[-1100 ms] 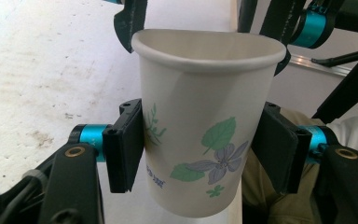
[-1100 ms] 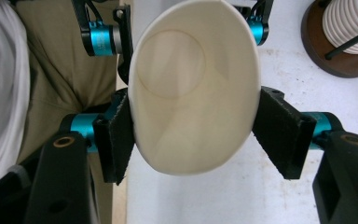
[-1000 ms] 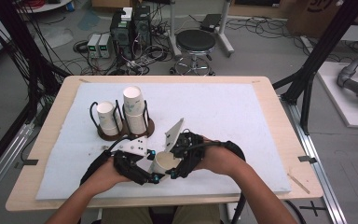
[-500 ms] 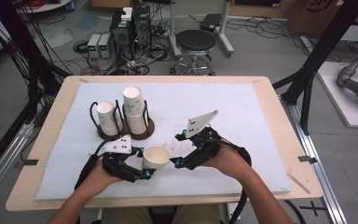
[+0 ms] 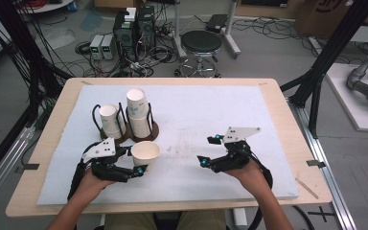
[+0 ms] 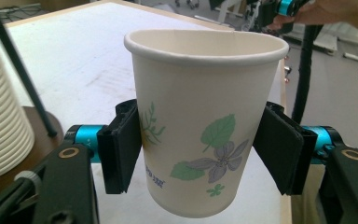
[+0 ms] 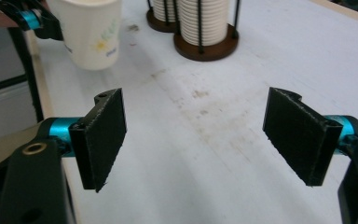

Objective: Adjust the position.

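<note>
A white paper cup [image 5: 145, 152] with a leaf and flower print stands upright between the pads of my left gripper [image 5: 136, 162], low over the white mat near the front left. Up close, both black pads touch the sides of the cup [image 6: 205, 130], and my left gripper [image 6: 200, 154] is shut on it; its jaws have eased slightly wider in the last second. My right gripper [image 5: 209, 150] hovers apart to the right. Its jaws have just been opening, and my right gripper [image 7: 193, 140] has nothing between its pads. The cup [image 7: 93, 32] lies far off to its left.
Two wire racks on dark round bases [image 5: 141, 134] hold stacks of paper cups [image 5: 138, 112] just behind the left gripper. The white foam mat [image 5: 211, 110] covers the wooden table [image 5: 287, 124]. A stool [image 5: 201, 43] and cabling stand on the floor beyond.
The right gripper has drawn away to the right from the cup and its jaws have widened. The left gripper has carried the cup left, closer to the racks.
</note>
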A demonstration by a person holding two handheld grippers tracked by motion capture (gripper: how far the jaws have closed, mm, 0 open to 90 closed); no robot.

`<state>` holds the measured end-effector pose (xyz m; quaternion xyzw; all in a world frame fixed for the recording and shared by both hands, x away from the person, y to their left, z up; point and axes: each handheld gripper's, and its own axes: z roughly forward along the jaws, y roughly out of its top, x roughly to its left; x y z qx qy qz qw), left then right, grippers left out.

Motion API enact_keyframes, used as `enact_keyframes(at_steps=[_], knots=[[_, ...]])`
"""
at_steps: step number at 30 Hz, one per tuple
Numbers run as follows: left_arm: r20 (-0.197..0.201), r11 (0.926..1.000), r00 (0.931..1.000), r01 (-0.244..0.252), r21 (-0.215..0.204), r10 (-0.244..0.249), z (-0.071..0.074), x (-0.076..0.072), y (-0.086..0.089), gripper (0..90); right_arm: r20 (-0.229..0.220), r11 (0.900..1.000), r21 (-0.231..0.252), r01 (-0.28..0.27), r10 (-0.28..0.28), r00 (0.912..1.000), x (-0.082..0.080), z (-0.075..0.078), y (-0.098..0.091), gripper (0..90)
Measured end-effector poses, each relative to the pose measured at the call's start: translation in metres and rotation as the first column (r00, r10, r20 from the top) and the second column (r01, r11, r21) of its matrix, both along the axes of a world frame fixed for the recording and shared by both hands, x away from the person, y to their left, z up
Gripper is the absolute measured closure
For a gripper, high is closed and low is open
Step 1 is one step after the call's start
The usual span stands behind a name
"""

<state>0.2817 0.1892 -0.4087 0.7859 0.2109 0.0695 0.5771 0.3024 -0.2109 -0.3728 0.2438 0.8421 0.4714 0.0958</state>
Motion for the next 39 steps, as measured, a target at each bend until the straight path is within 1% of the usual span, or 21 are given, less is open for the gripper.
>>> enact_keyframes(at_steps=[5, 8, 10, 13, 15, 17, 20, 22, 24, 26, 30, 34, 35, 39], knots=[[0.010, 0.9991, 0.9994, -0.032, -0.028, 0.032, -0.005, 0.000, 0.009, 34.6, 0.021, 0.9978, 0.011, 0.066, -0.066, 0.9976, -0.006, -0.012, -0.018, 22.1], [0.029, 0.9978, 0.9983, -0.050, -0.043, 0.051, -0.005, 0.000, 0.012, 34.5, 0.038, 0.9941, 0.029, 0.105, -0.106, 0.9937, -0.009, -0.018, -0.028, 22.1], [0.045, 0.9956, 0.9964, -0.068, -0.064, 0.071, -0.005, -0.001, 0.015, 34.4, 0.046, 0.9902, 0.041, 0.134, -0.136, 0.9897, -0.011, -0.021, -0.034, 22.1], [0.060, 0.9919, 0.9935, -0.091, -0.089, 0.097, -0.005, -0.002, 0.017, 34.4, 0.076, 0.9843, 0.043, 0.171, -0.174, 0.9818, -0.013, -0.024, -0.039, 22.1], [0.071, 0.9904, 0.9921, -0.096, -0.099, 0.104, -0.005, -0.003, 0.018, 34.5, 0.084, 0.9803, 0.059, 0.189, -0.193, 0.9776, -0.015, -0.025, -0.042, 22.1], [0.080, 0.9897, 0.9910, -0.099, -0.104, 0.107, -0.006, -0.004, 0.019, 34.4, 0.100, 0.9776, 0.062, 0.201, -0.207, 0.9733, -0.015, -0.026, -0.045, 22.1], [0.088, 0.9882, 0.9898, -0.102, -0.114, 0.112, -0.006, -0.005, 0.019, 34.4, 0.103, 0.9730, 0.067, 0.221, -0.227, 0.9684, -0.016, -0.027, -0.047, 22.0], [0.090, 0.9872, 0.9894, -0.102, -0.123, 0.113, -0.007, -0.004, 0.020, 34.4, 0.117, 0.9718, 0.070, 0.225, -0.232, 0.9656, -0.016, -0.027, -0.049, 22.1], [0.092, 0.9861, 0.9889, -0.105, -0.129, 0.117, -0.008, -0.004, 0.021, 34.4, 0.120, 0.9685, 0.073, 0.238, -0.245, 0.9620, -0.017, -0.027, -0.050, 22.1], [0.093, 0.9863, 0.9888, -0.105, -0.127, 0.117, -0.009, -0.002, 0.023, 34.4, 0.120, 0.9669, 0.078, 0.243, -0.251, 0.9604, -0.017, -0.026, -0.050, 22.1], [0.099, 0.9837, 0.9869, -0.113, -0.140, 0.127, -0.008, -0.002, 0.026, 34.4, 0.130, 0.9649, 0.083, 0.249, -0.258, 0.9573, -0.017, -0.026, -0.050, 22.1], [0.108, 0.9818, 0.9843, -0.124, -0.144, 0.140, -0.008, -0.003, 0.025, 34.4, 0.133, 0.9648, 0.085, 0.249, -0.259, 0.9568, -0.017, -0.026, -0.049, 22.1], [0.109, 0.9817, 0.9840, -0.124, -0.144, 0.140, -0.008, -0.003, 0.025, 34.4, 0.129, 0.9656, 0.087, 0.245, -0.255, 0.9584, -0.018, -0.026, -0.049, 22.1], [0.116, 0.9811, 0.9830, -0.124, -0.149, 0.142, -0.007, -0.002, 0.024, 34.4, 0.138, 0.9664, 0.086, 0.242, -0.252, 0.9578, -0.020, -0.026, -0.049, 22.1]])
